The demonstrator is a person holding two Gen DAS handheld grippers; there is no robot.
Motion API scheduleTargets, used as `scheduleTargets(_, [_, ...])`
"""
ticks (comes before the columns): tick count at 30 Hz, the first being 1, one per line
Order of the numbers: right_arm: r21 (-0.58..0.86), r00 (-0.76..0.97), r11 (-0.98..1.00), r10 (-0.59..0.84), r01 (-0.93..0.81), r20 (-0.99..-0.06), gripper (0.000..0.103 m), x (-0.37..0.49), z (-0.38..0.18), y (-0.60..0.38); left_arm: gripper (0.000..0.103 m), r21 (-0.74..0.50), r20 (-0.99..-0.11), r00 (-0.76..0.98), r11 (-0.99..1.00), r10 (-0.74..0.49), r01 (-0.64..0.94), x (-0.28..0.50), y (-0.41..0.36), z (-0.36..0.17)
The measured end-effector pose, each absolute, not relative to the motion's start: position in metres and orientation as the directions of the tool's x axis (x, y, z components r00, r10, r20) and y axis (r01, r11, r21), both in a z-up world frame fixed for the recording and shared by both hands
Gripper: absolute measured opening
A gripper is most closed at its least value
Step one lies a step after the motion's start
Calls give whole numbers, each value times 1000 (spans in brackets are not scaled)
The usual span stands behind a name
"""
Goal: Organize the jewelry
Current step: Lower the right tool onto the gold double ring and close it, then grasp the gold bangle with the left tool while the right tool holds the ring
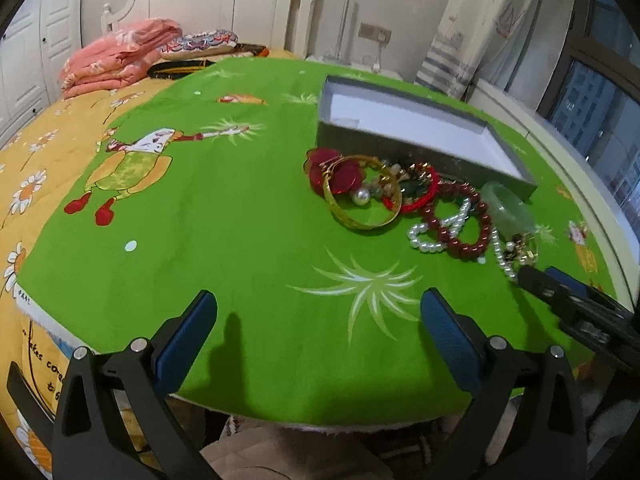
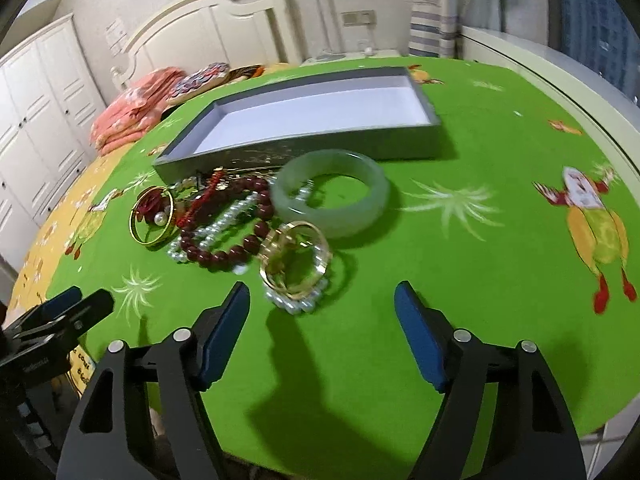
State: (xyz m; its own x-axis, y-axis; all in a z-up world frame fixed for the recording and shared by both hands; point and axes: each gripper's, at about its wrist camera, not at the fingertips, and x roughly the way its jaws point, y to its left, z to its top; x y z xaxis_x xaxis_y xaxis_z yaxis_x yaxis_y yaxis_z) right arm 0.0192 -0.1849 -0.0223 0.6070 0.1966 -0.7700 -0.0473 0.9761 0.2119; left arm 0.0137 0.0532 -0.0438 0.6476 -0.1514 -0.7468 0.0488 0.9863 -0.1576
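Note:
A pile of jewelry lies on the green cloth in front of an open grey box point(image 1: 404, 136) point(image 2: 304, 136) with a white, empty inside. The pile holds a gold bangle point(image 1: 362, 194) point(image 2: 154, 216), a dark red bead bracelet point(image 1: 454, 220) point(image 2: 224, 232), pearl strands point(image 1: 434, 236), a pale green jade bangle point(image 2: 332, 194) point(image 1: 508, 208) and a gold and pearl bracelet point(image 2: 296, 272). My left gripper point(image 1: 318, 320) is open and empty, well short of the pile. My right gripper point(image 2: 322, 316) is open and empty, just short of the gold and pearl bracelet; it also shows in the left wrist view point(image 1: 560, 292).
The green cloth point(image 1: 240, 220) covers a round table beside a bed with a yellow daisy cover point(image 1: 36, 168), folded pink bedding point(image 1: 116, 56) and a white headboard. A window sill and curtain point(image 1: 480, 20) run along the right. White wardrobes point(image 2: 36, 120) stand at the left.

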Motion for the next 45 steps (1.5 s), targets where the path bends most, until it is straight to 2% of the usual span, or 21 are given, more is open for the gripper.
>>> scheduleTargets(5, [174,615,983,176,-63,-769,54,32,-22,-178,98,-221,-787,558,965,-261,139,7,44,-46])
scheduleTargets(8, [168,623,984,172,-66,-763,45,35,-21,-176,98,-178,-794,556,969,-244,171,3,37,-44])
scheduleTargets(10, [158,632,984,175,-83,-755,40,34,-20,-175,98,-111,-779,598,980,-190,166,4,33,-38])
scheduleTargets(15, [114,684,988,155,-105,-712,40,27,-16,-173,98,-9,-751,655,993,-86,120,21,40,-33])
scheduleTargets(21, [159,730,983,174,-91,-661,40,19,-5,-189,98,-72,-759,641,993,-117,96,50,60,-32])
scheduleTargets(25, [186,739,979,189,-88,-646,40,16,-3,-196,93,-137,-760,630,987,-160,85,73,58,-33])
scheduleTargets(34, [193,748,977,193,-88,-635,40,13,-5,-201,93,-66,-761,646,998,-62,18,110,17,-39])
scheduleTargets(40, [211,744,974,201,-83,-637,40,15,-8,-207,84,-44,-781,623,999,-41,12,125,10,-47])
scheduleTargets(45, [217,746,973,203,-81,-634,40,13,-9,-209,62,-64,-785,615,997,-76,42,118,10,-47])
